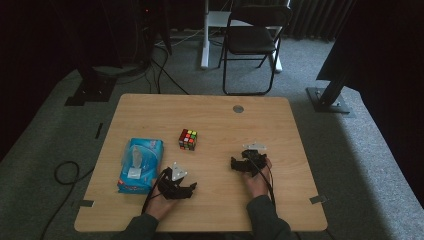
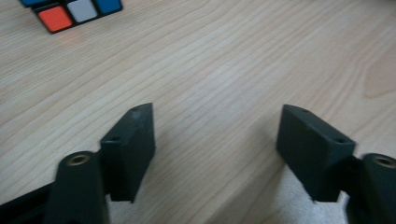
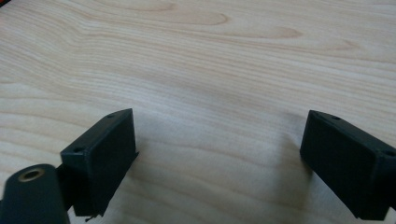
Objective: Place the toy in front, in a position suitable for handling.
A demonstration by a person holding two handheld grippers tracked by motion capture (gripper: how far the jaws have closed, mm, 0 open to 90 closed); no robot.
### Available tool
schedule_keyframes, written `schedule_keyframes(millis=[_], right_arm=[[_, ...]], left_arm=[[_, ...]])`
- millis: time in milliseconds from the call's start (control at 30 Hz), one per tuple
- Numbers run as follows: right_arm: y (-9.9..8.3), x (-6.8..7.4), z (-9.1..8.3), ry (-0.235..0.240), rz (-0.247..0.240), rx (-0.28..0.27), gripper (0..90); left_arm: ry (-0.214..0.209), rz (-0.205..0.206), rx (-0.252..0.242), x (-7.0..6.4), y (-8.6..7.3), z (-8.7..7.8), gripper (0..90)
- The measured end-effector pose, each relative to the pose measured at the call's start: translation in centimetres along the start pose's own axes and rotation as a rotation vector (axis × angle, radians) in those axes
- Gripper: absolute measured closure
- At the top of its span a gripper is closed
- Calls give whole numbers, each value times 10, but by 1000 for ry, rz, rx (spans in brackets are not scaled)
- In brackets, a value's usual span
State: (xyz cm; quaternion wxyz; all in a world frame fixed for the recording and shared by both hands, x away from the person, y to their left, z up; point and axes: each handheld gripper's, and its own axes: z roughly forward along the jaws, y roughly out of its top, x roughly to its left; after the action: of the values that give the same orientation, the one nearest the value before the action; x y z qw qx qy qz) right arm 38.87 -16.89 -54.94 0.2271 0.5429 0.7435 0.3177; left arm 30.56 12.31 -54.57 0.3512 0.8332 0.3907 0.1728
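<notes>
A scrambled colour cube [image 1: 188, 139] sits on the wooden table [image 1: 210, 112], left of centre. Its orange, white and blue tiles show at the top left of the left gripper view as the cube [image 2: 70, 11]. My left gripper [image 1: 192, 187] rests low on the table near the front edge, open, with bare wood between its jaws [image 2: 215, 135]. My right gripper [image 1: 233, 163] lies to the right of the cube, also open over bare wood [image 3: 219, 140]. Neither holds anything.
A blue pack of tissues [image 1: 140, 165] lies at the table's left side, close to my left hand. A small round grommet [image 1: 238, 108] sits near the far edge. Beyond the table stand a black folding chair [image 1: 252, 40] and cables on the carpet.
</notes>
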Motion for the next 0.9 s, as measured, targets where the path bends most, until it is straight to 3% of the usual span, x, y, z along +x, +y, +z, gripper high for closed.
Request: schedule_keyframes(millis=[200, 333, 500, 633, 700, 900], right_arm=[[-1, 2, -1, 19, -20, -4, 114], [1, 3, 0, 39, -39, 6, 121], [4, 7, -3, 74, -74, 8, 291], [6, 8, -3, 77, -77, 21, 319], [7, 10, -4, 86, -86, 32, 382], [15, 24, -7, 165, -151, 1, 372]], left_arm=[[15, -13, 20, -1, 2, 3, 151], [5, -5, 20, -2, 2, 3, 143], [5, -6, 20, -2, 2, 3, 142], [5, -6, 20, -2, 2, 3, 142], [5, -6, 20, -2, 2, 3, 142], [5, -4, 21, -2, 2, 3, 142]])
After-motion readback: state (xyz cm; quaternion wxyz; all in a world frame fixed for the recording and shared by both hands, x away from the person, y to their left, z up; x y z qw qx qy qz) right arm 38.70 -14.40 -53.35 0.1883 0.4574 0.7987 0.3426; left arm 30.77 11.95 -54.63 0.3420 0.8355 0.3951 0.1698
